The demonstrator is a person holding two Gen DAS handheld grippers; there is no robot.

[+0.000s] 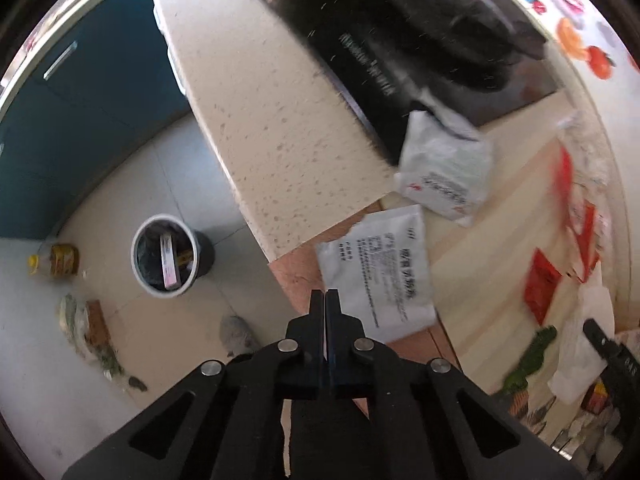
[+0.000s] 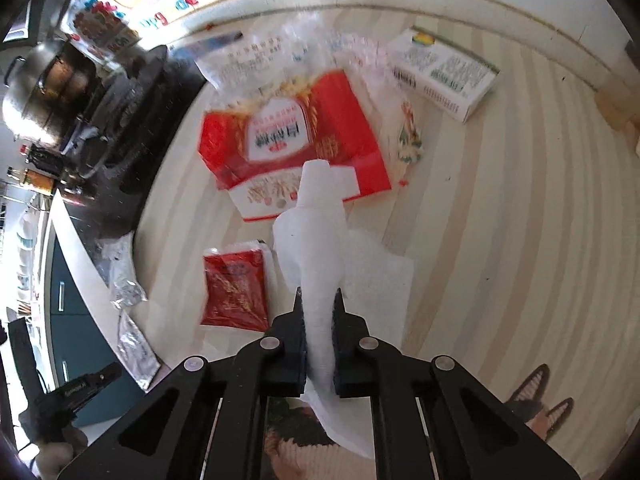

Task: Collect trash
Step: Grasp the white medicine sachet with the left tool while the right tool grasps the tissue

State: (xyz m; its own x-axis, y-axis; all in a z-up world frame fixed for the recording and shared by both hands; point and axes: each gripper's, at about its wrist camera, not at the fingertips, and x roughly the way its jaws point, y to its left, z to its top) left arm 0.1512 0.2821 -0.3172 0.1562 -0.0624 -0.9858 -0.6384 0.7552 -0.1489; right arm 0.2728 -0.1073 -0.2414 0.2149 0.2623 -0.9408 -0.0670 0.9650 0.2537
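the step in hand seems to be the carrying away of one piece of trash: the right tongs [image 2: 318,300] are closed on a white foam sheet [image 2: 316,240], which stands up twisted between the two jaws and hangs above the counter [image 2: 520,220], with its lower part spreading out under the tongs. the left tongs [image 1: 325,300] are fully closed, jaw against jaw, and hold nothing; they hover over the edge of the counter, just beside a white pouch [image 1: 380,276]. the trash bin [image 1: 168,256] stands on the floor below, well apart from the foam sheet, and it has already some rubbish inside. i judge that the next move calls for bringing the right tongs past the counter edge, over the bin, and only then opening them, because the sheet is light and may drift sideways when it falls. much trash is left on the counter: a big red and white bag [image 2: 296,140], a small red packet [image 2: 236,288], a white carton [image 2: 444,72] and a second white pouch [image 1: 444,168]. about writing: the pouches and the red bag have printed chinese text, and the carton has a barcode and small print, but all is too blurred for reading. on the wall, coloured letters show, maybe "de" at the end, and i cannot read the rest.
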